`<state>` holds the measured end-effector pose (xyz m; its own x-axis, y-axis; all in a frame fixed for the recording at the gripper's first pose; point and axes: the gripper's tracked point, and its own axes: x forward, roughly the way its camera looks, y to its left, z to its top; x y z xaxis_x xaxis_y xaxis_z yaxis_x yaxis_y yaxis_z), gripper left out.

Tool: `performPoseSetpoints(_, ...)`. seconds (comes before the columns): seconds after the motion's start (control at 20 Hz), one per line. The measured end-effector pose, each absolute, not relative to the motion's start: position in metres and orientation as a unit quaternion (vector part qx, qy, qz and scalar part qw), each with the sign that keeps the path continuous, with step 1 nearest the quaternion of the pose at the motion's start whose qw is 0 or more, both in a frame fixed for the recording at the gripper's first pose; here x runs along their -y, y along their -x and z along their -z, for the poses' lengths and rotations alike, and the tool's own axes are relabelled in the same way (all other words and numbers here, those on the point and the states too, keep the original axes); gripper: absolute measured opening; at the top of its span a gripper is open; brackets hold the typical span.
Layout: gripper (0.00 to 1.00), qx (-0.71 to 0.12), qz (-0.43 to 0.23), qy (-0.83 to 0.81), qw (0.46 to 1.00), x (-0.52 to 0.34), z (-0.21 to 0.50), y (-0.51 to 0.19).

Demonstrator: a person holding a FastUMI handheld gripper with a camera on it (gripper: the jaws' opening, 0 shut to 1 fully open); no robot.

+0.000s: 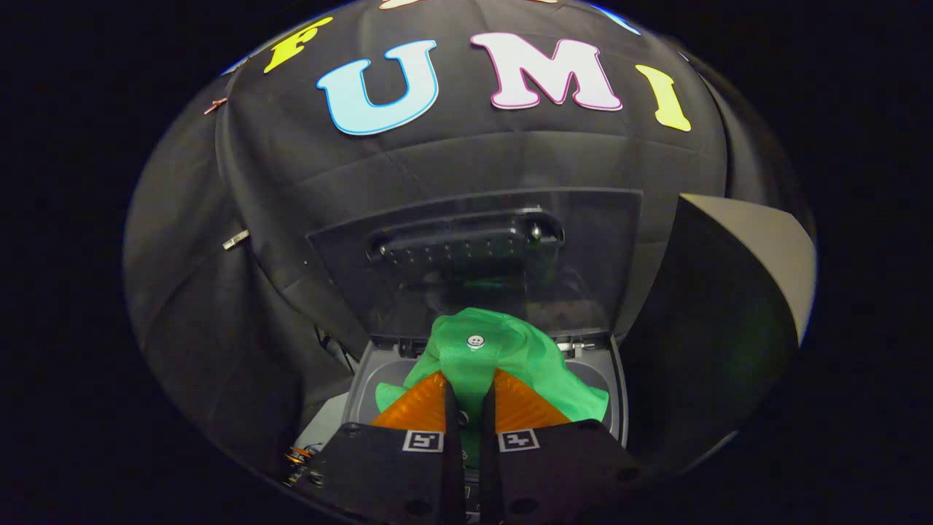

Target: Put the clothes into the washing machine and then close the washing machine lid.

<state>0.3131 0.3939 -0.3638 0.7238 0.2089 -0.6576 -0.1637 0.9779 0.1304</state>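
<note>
Booth wall: black cloth, backdrop. Washing machine (pixel 618 394): top-loader, pale rim, sits directly below and ahead of my claw (pixel 470 397). Lid (pixel 466 255): dark translucent panel, raised upright behind the opening. Green shirt (pixel 503 350): buttoned, pinched between my nearly closed fingers, bunched up past the tips, hanging over the tub mouth. Key relation: tub lies straight beneath the shirt; I judge release drops it in. Lid closing not yet done.

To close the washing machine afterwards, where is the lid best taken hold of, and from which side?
Probably the lid's top free edge, approached from the front and pushed down: it stands upright, hinged at the back of the opening. The tongs are now shut on the green shirt.
</note>
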Motion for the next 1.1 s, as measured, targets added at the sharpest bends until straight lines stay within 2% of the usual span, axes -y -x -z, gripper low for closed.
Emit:
performPoseSetpoints(0.25, 0.12, -0.363, -0.073, -0.015, 0.929, -0.387, 0.424, -0.325)
performPoseSetpoints(0.4, 0.13, -0.396, -0.066, 0.011, 0.916, -0.381, 0.469, -0.318)
performPoseSetpoints(0.55, 0.17, -0.425, -0.056, -0.004, 0.903, -0.380, 0.493, -0.311)
performPoseSetpoints(0.75, 0.84, -0.421, -0.003, 0.050, 0.906, -0.347, 0.491, -0.307)
performPoseSetpoints(0.8, 1.00, -0.421, -0.010, 0.043, 0.906, -0.350, 0.498, -0.310)
performPoseSetpoints(1.1, 1.00, -0.394, -0.030, 0.017, 0.918, -0.356, 0.466, -0.297)
